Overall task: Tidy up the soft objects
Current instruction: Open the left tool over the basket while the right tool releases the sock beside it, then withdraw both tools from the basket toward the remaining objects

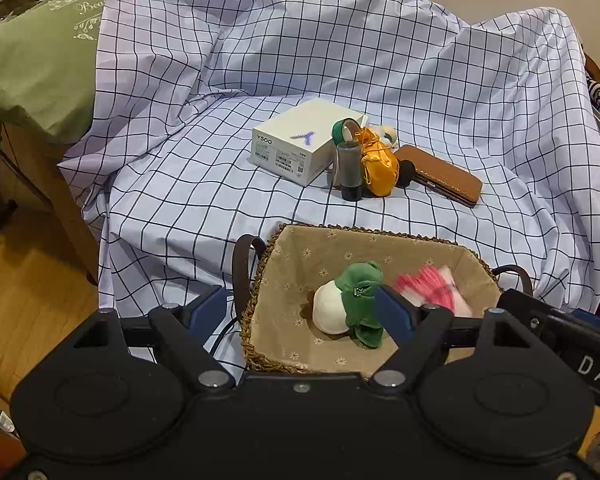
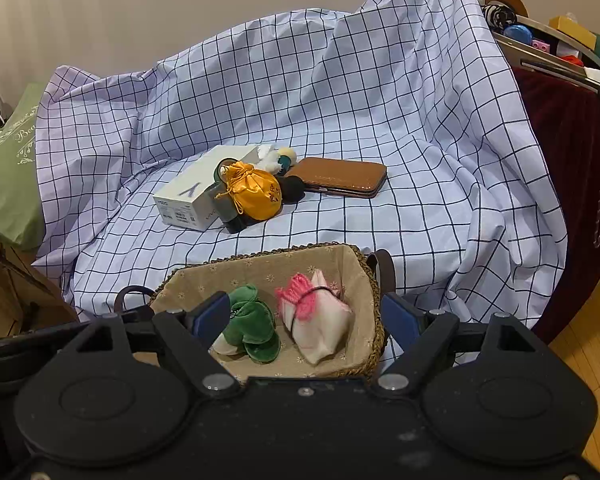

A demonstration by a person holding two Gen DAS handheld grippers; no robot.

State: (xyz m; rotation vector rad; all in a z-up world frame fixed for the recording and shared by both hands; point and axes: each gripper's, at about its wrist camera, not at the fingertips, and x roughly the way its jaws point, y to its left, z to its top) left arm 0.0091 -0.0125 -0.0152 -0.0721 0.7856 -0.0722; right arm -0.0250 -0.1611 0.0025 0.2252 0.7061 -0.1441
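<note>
A woven basket (image 1: 260, 304) (image 2: 370, 280) with a beige flowered lining stands near the front of the checked cloth. In it lie a green and white soft toy (image 1: 356, 300) (image 2: 252, 324) and a pink and white pouch (image 1: 436, 286) (image 2: 316, 320). Farther back a yellow satin pouch (image 1: 378, 168) (image 2: 254, 196) and a small white plush (image 1: 388, 132) (image 2: 270, 156) lie by a white box. My left gripper (image 1: 304, 310) is open and empty over the basket's left rim. My right gripper (image 2: 304, 316) is open and empty above the basket.
A white box (image 1: 296, 140) (image 2: 196, 200), a dark cylinder (image 1: 350, 172), a green tape roll (image 1: 342, 128), a black ball (image 2: 292, 188) and a brown case (image 1: 440, 174) (image 2: 340, 176) lie on the checked cloth (image 1: 340, 60). A green cushion (image 1: 28, 68) is at left, a cluttered shelf (image 2: 552, 44) at right.
</note>
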